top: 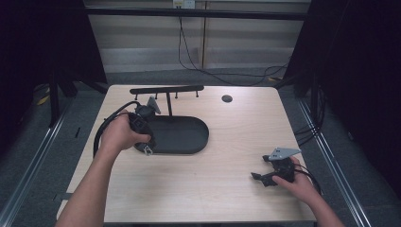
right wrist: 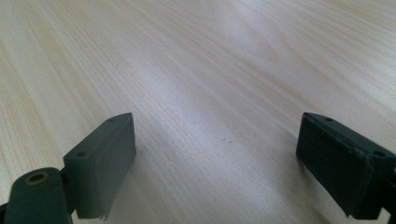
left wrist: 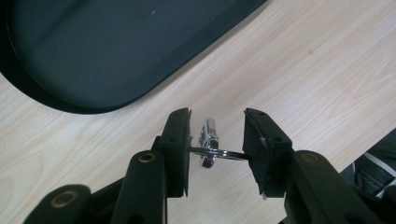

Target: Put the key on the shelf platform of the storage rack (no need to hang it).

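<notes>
Right now a ring with a small silver key or clasp hanging on it is sitting between the jaws of the left gripper. The jaws are pressing on the ring's two sides, so this gripper is clenched and grasping the ring, holding it just above the counter. What exactly the silver piece is, I cannot tell.

From the high view, the left gripper is pointing down at the near left edge of a black oval tray, with the person's left hand wrapping around its body. In the left gripper view the tray is lying just beyond the ring, apart from it. A thin post is rising from the tray and carrying a black bar with short pegs hanging under it.

Well apart, near the counter's front right corner, the right hand is holding the right gripper low over the wood, pointing left. Its jaws are standing wide apart, released, with bare counter between them in the right gripper view.

A small dark round hole is showing near the counter's far edge.
</notes>
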Demonstrator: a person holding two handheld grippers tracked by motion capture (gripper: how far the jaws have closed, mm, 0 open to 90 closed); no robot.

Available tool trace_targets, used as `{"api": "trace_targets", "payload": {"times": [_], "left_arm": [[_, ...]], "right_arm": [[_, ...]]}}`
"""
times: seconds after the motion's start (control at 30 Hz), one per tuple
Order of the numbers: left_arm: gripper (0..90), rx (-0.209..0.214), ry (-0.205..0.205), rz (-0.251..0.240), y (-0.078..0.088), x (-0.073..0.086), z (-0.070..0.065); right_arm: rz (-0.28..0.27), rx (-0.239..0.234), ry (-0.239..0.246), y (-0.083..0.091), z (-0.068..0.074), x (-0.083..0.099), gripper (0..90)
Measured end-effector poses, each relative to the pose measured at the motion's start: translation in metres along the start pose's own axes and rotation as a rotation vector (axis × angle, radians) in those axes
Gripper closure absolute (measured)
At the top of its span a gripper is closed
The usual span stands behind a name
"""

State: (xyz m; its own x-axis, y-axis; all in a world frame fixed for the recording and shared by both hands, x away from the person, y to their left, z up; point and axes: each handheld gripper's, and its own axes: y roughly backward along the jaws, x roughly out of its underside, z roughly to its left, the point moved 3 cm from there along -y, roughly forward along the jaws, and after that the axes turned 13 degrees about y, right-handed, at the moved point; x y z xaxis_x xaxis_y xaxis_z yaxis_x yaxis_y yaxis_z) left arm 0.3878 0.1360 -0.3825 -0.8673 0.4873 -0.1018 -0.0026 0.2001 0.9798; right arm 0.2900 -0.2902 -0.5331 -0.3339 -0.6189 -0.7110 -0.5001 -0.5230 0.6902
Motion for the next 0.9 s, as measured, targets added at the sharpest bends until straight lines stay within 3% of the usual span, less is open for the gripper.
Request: {"api": "trace_targets", "payload": {"times": [0.9], "left_arm": [[62.1, 0.021, 0.032, -0.047, 0.009, -0.025, 0.006]], "right_arm": [[0.000, 0.000, 0.000, 0.000, 0.000, 0.000, 11.5]]}}
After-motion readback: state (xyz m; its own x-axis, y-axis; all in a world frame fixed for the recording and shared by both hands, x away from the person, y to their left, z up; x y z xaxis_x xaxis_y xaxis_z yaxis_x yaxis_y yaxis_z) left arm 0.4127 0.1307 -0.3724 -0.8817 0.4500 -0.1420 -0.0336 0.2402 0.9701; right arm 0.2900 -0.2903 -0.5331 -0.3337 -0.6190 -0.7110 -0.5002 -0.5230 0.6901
